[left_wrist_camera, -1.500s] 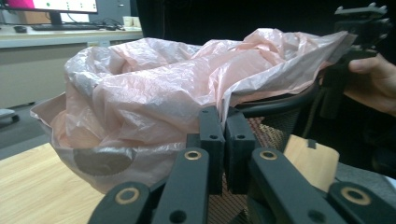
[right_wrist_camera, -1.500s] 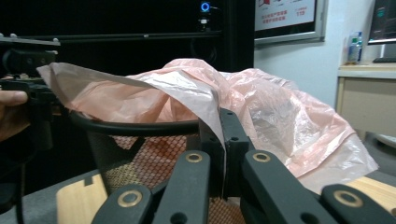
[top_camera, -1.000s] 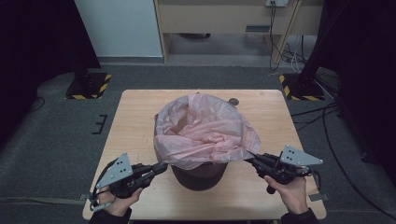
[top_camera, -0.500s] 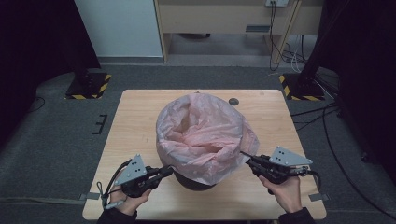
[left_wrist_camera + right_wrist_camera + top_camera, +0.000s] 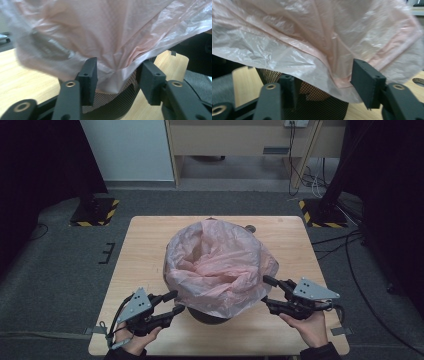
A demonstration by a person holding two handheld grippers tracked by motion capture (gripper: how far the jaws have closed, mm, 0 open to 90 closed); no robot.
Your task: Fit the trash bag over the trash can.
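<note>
Wooden worktop (image 5: 145, 245) on grey carpet carries black mesh bin (image 5: 117, 100) at centre, pink bag (image 5: 220, 265) draped over bin rim. We judge film light, soft, slippery, tear-prone; best hold at bunched hem. Left tool (image 5: 171, 303) jaws apart beside bin; right tool (image 5: 268, 292) jaws apart opposite, nothing clamped.
</note>
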